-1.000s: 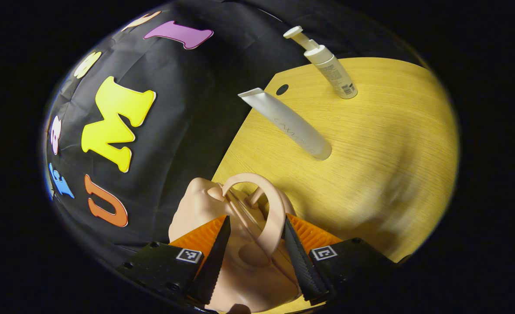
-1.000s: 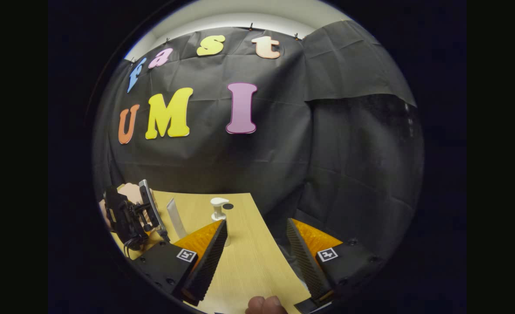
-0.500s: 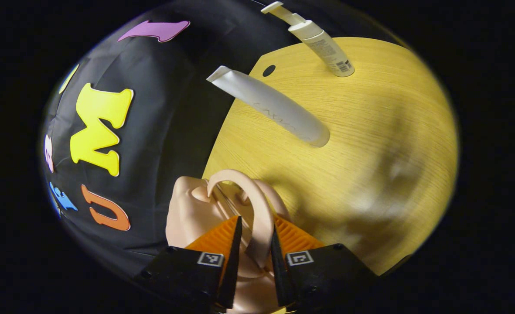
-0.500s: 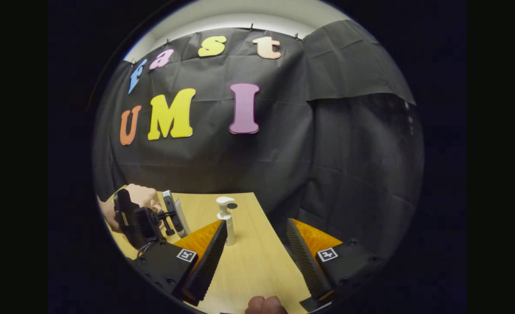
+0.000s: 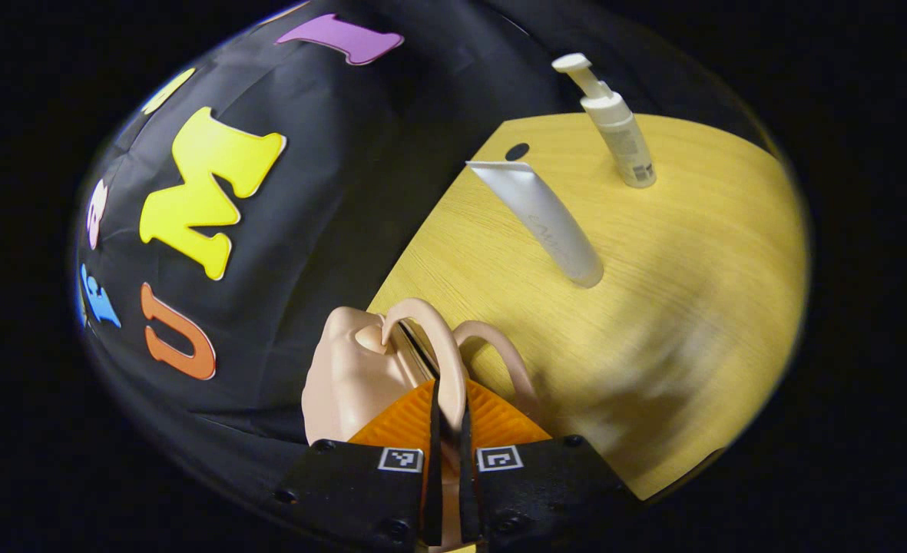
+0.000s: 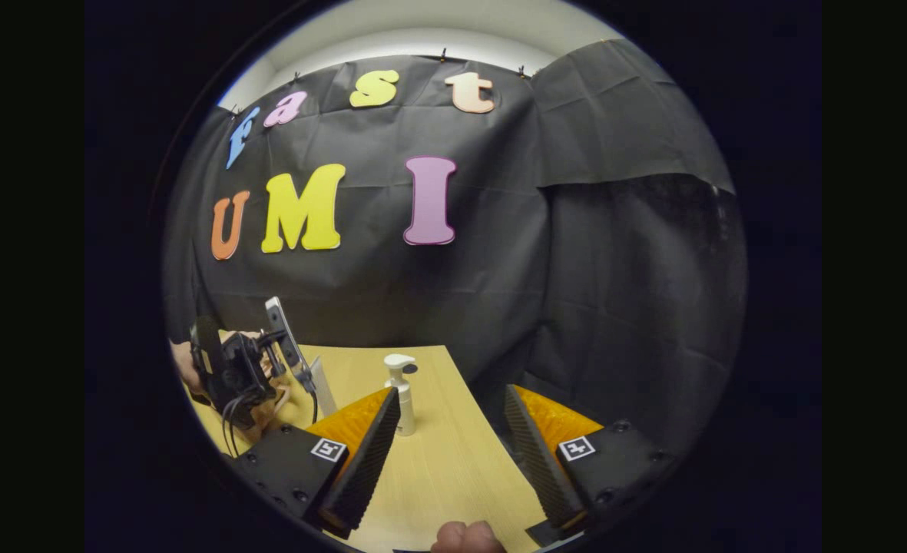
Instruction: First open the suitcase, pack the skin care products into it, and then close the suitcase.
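Left gripper (image 5: 447,399) clamped narrow on pink suitcase handle (image 5: 438,349). White tube (image 5: 547,223) upright on table (image 5: 683,269), crimped end toward 11 o'clock; pump bottle (image 5: 618,130) upright beyond. Right gripper (image 6: 453,430) spread wide, holding nothing.

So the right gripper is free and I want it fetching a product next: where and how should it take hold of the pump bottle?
Probably the pump bottle is best gripped around its straight body, below the pump head, coming in level from the side. It stands upright on the table, apart from the tube, and the right gripper has its fingers spread.
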Motion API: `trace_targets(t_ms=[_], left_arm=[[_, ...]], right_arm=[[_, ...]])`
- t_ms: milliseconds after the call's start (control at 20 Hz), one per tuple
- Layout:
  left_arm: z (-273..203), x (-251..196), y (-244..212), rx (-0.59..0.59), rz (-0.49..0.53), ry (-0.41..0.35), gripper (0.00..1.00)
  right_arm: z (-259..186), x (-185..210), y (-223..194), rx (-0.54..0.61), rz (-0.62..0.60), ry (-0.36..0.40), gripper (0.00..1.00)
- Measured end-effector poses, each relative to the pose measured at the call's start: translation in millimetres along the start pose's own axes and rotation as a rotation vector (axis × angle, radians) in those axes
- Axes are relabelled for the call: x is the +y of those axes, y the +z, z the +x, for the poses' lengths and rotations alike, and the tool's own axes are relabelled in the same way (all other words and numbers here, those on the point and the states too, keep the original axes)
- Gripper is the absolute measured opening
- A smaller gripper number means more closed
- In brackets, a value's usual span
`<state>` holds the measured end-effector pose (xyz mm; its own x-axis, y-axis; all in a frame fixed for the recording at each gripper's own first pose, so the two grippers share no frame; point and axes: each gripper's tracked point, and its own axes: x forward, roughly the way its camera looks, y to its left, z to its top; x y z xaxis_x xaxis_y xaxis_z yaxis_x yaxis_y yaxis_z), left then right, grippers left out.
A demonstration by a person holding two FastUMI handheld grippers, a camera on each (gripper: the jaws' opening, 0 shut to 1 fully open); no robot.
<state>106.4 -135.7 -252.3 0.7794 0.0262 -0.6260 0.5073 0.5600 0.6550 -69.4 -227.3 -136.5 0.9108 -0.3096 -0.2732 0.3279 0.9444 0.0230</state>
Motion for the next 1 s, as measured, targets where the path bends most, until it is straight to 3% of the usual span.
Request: trace_targets(t_ms=[200,450,600,1000], left_arm=[[-30.4,39.2,4.9,-0.073,-0.138,0.032,0.07],[-71.5,115.0,-4.7,-0.185,-0.393,0.103,0.06],[-84.8,160.6,-24.1,-0.23,-0.538,0.124,0.05],[-88.0,270.3,-112.3,-0.367,-0.757,0.233,0.04]], right_arm=[[-3.2,22.2,19.8,-0.038,-0.032,0.036,0.82],[-5.0,55.2,46.0,-0.085,-0.086,0.086,0.81],[-3.9,72.9,71.3,-0.131,-0.116,0.101,0.81],[-12.6,141.7,103.9,-0.174,-0.141,0.167,0.81]])
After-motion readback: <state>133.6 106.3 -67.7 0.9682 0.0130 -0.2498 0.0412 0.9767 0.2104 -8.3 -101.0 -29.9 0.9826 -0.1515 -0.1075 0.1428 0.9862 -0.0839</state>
